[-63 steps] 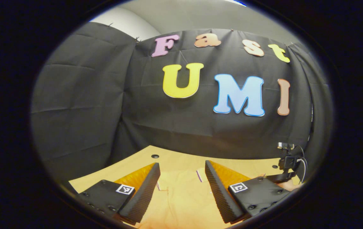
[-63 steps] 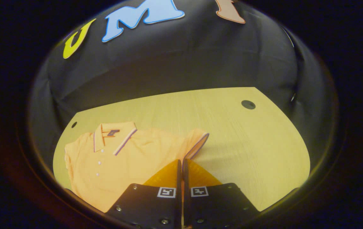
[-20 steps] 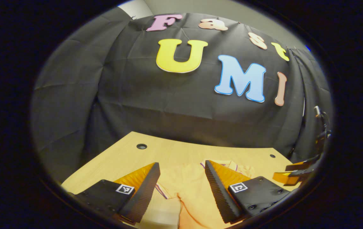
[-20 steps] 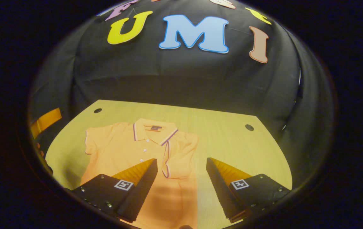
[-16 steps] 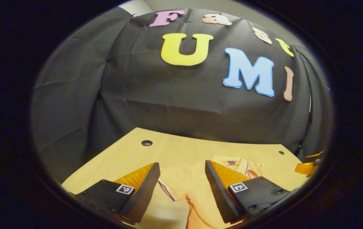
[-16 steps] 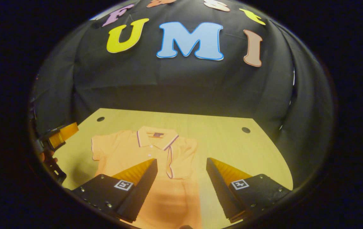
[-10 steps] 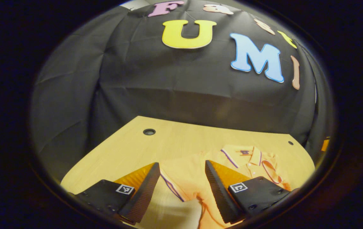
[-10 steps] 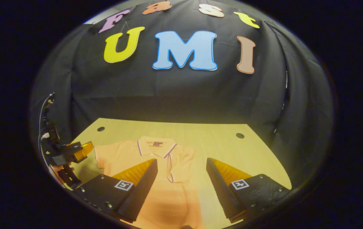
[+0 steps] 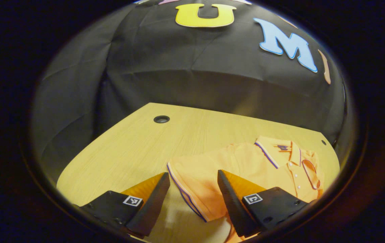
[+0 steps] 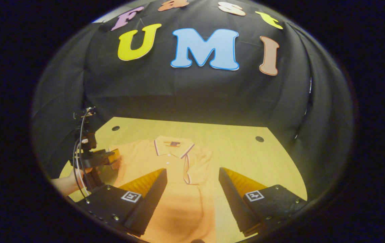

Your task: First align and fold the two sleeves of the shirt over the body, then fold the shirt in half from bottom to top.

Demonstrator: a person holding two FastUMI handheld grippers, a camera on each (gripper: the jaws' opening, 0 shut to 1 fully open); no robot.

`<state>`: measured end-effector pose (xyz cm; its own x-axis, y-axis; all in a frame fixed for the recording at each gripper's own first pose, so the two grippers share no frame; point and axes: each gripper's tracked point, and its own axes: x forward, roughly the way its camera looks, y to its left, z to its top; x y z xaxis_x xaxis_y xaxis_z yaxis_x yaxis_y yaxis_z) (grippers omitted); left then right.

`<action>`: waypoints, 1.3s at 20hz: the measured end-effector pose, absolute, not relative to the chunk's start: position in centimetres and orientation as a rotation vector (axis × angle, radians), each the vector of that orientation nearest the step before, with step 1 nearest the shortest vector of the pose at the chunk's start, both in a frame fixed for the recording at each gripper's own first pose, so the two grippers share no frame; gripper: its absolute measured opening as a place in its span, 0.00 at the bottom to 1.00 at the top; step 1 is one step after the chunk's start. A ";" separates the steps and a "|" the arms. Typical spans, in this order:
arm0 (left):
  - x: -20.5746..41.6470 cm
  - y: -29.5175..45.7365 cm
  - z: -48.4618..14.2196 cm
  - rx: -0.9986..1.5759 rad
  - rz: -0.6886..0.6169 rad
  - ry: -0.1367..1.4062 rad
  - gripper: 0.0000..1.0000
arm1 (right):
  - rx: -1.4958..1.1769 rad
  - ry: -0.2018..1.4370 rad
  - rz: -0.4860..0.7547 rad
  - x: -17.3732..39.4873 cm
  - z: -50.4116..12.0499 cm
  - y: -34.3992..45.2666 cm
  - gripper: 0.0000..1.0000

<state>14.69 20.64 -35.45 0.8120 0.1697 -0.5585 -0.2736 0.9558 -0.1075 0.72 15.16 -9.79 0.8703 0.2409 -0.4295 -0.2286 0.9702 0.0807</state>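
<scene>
An orange polo shirt (image 10: 175, 192) lies flat on the wooden table (image 10: 246, 158), collar (image 10: 174, 144) towards the far wall. Its right sleeve (image 10: 197, 165) is folded over the body. Its left sleeve (image 9: 192, 184), with a striped cuff, lies spread out on the table. My left gripper (image 9: 192, 175) hangs open just above that sleeve, the cuff between its fingers. In the right gripper view the left gripper (image 10: 114, 157) sits at the sleeve's edge, held by a hand (image 10: 65, 185). My right gripper (image 10: 192, 170) stands open above the shirt's lower body, holding nothing.
The table (image 9: 128, 148) has a round cable hole (image 9: 161, 119) at its far left and another hole (image 10: 259, 139) at the far right. Black cloth walls close the booth behind and at both sides. Bare wood lies left of the shirt.
The right gripper, earlier shut on the right sleeve, has opened and drawn back, leaving the sleeve folded. The left gripper has tipped down and come in over the left sleeve.
</scene>
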 end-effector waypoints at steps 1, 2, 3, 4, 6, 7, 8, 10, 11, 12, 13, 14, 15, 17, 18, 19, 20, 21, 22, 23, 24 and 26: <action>14.9 20.8 -35.9 -0.198 0.249 0.585 0.93 | 0.029 0.454 0.250 0.7 -9.8 15.2 0.96; 15.1 21.1 -36.3 -0.202 0.259 0.590 0.93 | 0.028 0.454 0.252 0.7 -9.9 15.3 0.96; 15.4 21.3 -36.8 -0.198 0.264 0.597 0.93 | 0.025 0.456 0.255 0.7 -9.9 15.4 0.96; 15.5 21.4 -37.1 -0.190 0.264 0.606 0.93 | 0.022 0.457 0.258 0.7 -10.0 15.4 0.96; 15.8 21.2 -37.3 -0.165 0.255 0.615 0.94 | 0.022 0.456 0.262 0.8 -10.0 15.5 0.96; 15.8 21.1 -37.2 -0.161 0.251 0.616 0.93 | 0.026 0.455 0.262 0.9 -9.8 15.5 0.96; 15.9 20.9 -37.2 -0.156 0.244 0.620 0.94 | 0.030 0.454 0.262 0.8 -9.8 15.6 0.96; 16.1 20.6 -37.3 -0.155 0.233 0.626 0.94 | 0.029 0.454 0.264 0.7 -9.9 15.6 0.96; 16.1 20.3 -37.3 -0.156 0.233 0.626 0.94 | 0.026 0.455 0.264 0.6 -10.0 15.5 0.96; 16.1 20.3 -37.5 -0.158 0.241 0.632 0.82 | 0.022 0.458 0.262 0.4 -10.1 15.3 0.96; 16.1 20.4 -37.6 -0.148 0.242 0.631 0.70 | 0.021 0.462 0.259 0.2 -10.3 15.0 0.96; 16.0 20.5 -37.6 -0.143 0.249 0.631 0.45 | 0.024 0.465 0.255 0.0 -10.4 14.8 0.96; 16.0 20.4 -37.5 -0.147 0.246 0.633 0.40 | 0.031 0.466 0.249 0.0 -10.5 14.4 0.96; 15.9 20.7 -37.4 -0.147 0.249 0.631 0.35 | 0.045 0.469 0.234 -0.2 -10.6 13.8 0.96; 15.9 20.5 -37.5 -0.144 0.245 0.634 0.12 | 0.049 0.469 0.225 -0.3 -10.8 13.4 0.96; 15.9 20.5 -37.4 -0.139 0.242 0.633 0.12 | 0.051 0.469 0.216 -0.3 -10.8 13.0 0.96; 16.0 20.6 -37.3 -0.133 0.246 0.632 0.12 | 0.053 0.468 0.208 -0.3 -10.8 12.6 0.96; 16.0 20.7 -36.7 -0.128 0.250 0.623 0.12 | 0.053 0.467 0.202 -0.4 -10.8 12.3 0.96; 16.1 20.6 -36.1 -0.126 0.255 0.606 0.12 | 0.053 0.466 0.196 -0.5 -10.9 12.0 0.96; 16.4 20.3 -35.3 -0.128 0.252 0.586 0.12 | 0.054 0.467 0.192 -0.6 -10.9 11.9 0.96; 16.7 19.8 -34.5 -0.127 0.242 0.570 0.12 | 0.056 0.467 0.189 -0.7 -11.1 11.8 0.96; 17.1 18.3 -33.3 -0.113 0.213 0.551 0.12 | 0.058 0.467 0.187 -0.9 -11.1 11.7 0.96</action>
